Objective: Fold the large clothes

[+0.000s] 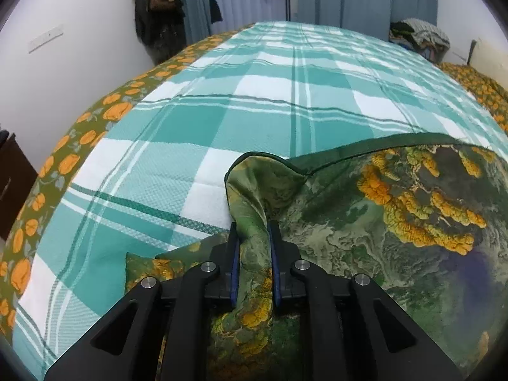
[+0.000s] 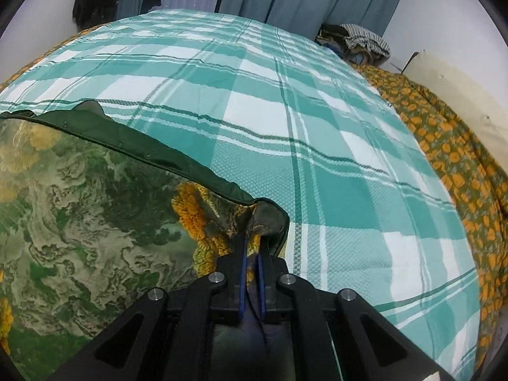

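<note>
A large green cloth (image 1: 365, 222) printed with orange flowers and edged in dark green lies spread on the teal-and-white checked bedspread (image 1: 254, 111). In the left wrist view its corner is bunched between the blue pads of my left gripper (image 1: 253, 227), which is shut on it. The rest of the cloth stretches away to the right. In the right wrist view the same cloth (image 2: 95, 206) fills the lower left. My right gripper (image 2: 252, 241) is shut on its other corner, low over the bedspread (image 2: 317, 127). The dark hem runs between the two corners.
An olive sheet with orange flowers (image 1: 63, 158) borders the bed on the left and on the right (image 2: 460, 174). A pile of clothes (image 2: 358, 41) sits at the far right corner. Dark garments (image 1: 158, 9) hang on the wall, beside grey-blue curtains. Dark furniture (image 1: 12, 184) stands at the left.
</note>
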Available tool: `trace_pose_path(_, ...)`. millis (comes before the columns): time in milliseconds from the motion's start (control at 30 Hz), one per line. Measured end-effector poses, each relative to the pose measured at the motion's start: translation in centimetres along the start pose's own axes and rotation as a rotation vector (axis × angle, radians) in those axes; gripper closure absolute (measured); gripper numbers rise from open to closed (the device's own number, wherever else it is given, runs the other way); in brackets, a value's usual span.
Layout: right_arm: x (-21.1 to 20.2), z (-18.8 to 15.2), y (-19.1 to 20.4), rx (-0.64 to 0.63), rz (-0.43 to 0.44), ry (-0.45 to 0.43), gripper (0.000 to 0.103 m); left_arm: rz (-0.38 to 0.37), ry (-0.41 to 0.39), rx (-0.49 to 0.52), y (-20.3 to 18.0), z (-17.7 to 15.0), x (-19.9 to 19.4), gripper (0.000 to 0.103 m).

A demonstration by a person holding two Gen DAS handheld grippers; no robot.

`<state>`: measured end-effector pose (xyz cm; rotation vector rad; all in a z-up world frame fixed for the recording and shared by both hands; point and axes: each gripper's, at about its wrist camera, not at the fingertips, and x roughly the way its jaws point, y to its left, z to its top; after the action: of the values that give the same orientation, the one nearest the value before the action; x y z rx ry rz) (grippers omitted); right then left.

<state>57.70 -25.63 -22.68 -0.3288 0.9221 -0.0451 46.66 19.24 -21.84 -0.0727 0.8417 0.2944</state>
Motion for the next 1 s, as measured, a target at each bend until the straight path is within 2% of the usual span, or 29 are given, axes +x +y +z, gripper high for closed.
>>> trace_pose_path(67,-0.1,-0.1,0.0,-0.001,0.003,0.004,0.095,-0.004,0.007,0.004,0.0,0.3,-0.2,0.086)
trace_pose_path(167,-0.5,0.3,-0.2,-0.007,0.014,0.013,0.094,-0.037,0.049,-0.020,1.0,1.4,-1.5,0.069)
trace_pose_path(233,-1.5,1.0,-0.9,-0.013,0.029,0.026,0.093,-0.067,0.045,-0.060,2.1,2.3,-3.7,0.044)
trace_pose_path(267,-2.9,1.4,-1.5,-0.005,0.046,0.021,0.084,-0.088,0.006,-0.084,2.7,3.0,-5.9,0.040)
trace_pose_path(300,-4.1,1.8,-2.1,0.006,0.067,0.003,0.069,-0.102,-0.018,-0.089,2.8,3.3,-7.1,0.036)
trace_pose_path(367,-6.7,2.4,-2.8,0.020,0.082,-0.042,0.063,-0.154,-0.074,-0.078,2.2,4.5,-10.3,0.033)
trace_pose_path(433,-9.9,3.2,-2.5,0.016,0.092,-0.098,0.063,-0.246,-0.106,-0.035,-0.2,5.6,-12.9,0.025)
trace_pose_path(500,-12.7,4.1,-0.8,0.014,0.201,-0.130,0.063,-0.338,-0.093,0.036,-3.8,6.2,-13.9,0.024)
trace_pose_path(533,-13.4,4.4,0.3,0.013,0.266,-0.126,0.063,-0.381,-0.070,0.077,-5.8,6.3,-13.8,0.024)
trace_pose_path(567,-14.0,4.9,2.5,0.010,0.382,-0.103,0.063,-0.409,-0.043,0.112,-7.6,6.2,-13.5,0.024)
trace_pose_path(600,-14.1,5.1,3.9,0.006,0.444,-0.082,0.063,-0.426,-0.010,0.151,-9.6,5.9,-12.8,0.024)
trace_pose_path(633,-14.0,5.3,5.7,0.002,0.492,-0.062,0.063,-0.420,0.017,0.183,-11.4,5.5,-11.9,0.024)
trace_pose_path(700,-13.1,5.6,8.8,-0.015,0.528,-0.031,0.063,-0.387,0.089,0.218,-14.2,4.7,-9.2,0.025)
trace_pose_path(800,-9.6,5.2,11.5,-0.018,0.519,0.057,0.064,-0.338,0.178,0.204,-14.9,3.9,-5.5,0.031)
trace_pose_path(867,-6.9,4.4,11.0,-0.003,0.493,0.109,0.066,-0.291,0.173,0.187,-13.3,3.7,-4.1,0.032)
trace_pose_path(1000,-5.1,3.3,5.8,0.078,0.419,0.092,0.066,-0.213,0.154,0.097,-7.1,4.0,-2.3,0.031)
